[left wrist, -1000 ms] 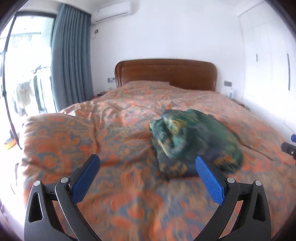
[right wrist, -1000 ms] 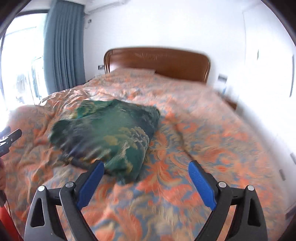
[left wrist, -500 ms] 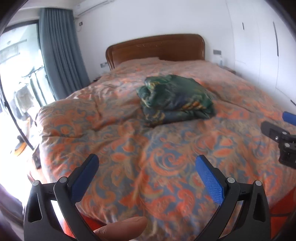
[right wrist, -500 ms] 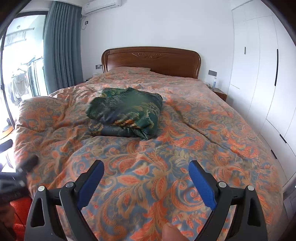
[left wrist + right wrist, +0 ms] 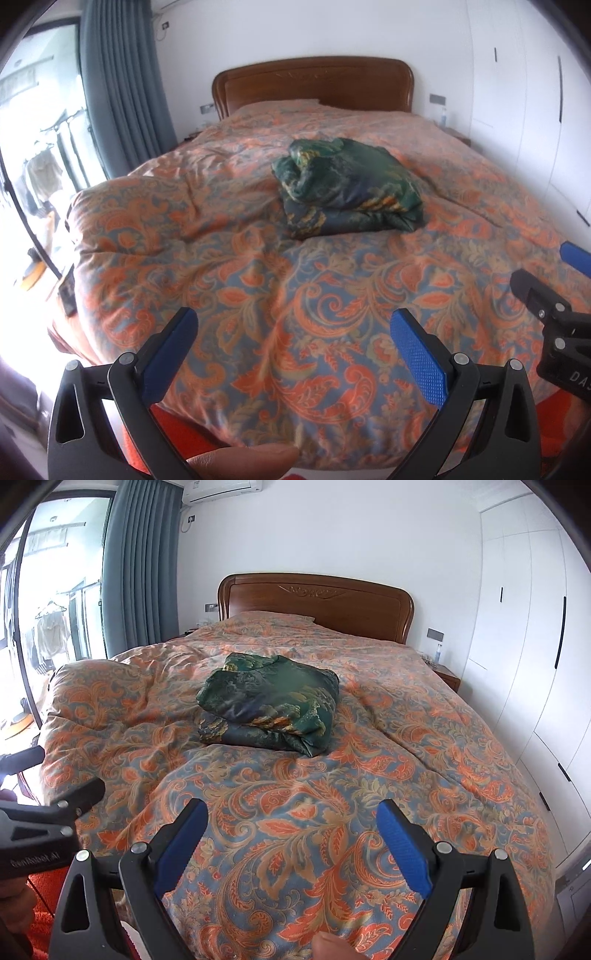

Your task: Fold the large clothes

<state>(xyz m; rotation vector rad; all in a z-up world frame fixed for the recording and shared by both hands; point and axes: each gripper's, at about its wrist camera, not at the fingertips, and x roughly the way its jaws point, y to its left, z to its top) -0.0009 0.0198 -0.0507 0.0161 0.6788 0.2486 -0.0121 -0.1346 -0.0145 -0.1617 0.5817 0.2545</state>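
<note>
A dark green patterned garment (image 5: 347, 188) (image 5: 269, 703) lies folded in a thick bundle on the middle of the bed. My left gripper (image 5: 293, 332) hangs open over the foot of the bed, well short of the bundle, with nothing between its blue pads. My right gripper (image 5: 291, 825) is likewise open and empty above the near part of the quilt. Each gripper shows at the edge of the other's view. A fingertip (image 5: 243, 459) pokes in at the bottom of the left wrist view.
An orange and blue paisley quilt (image 5: 369, 794) covers the bed, with a wooden headboard (image 5: 317, 602) at the far end. Grey curtains (image 5: 140, 572) and a glass door are on the left, white wardrobes (image 5: 528, 646) on the right. A nightstand (image 5: 447, 675) stands by the headboard.
Both grippers have pulled back from the folded green bundle toward the foot of the bed. The bundle lies farther away and stays where it was. Both remain open.
</note>
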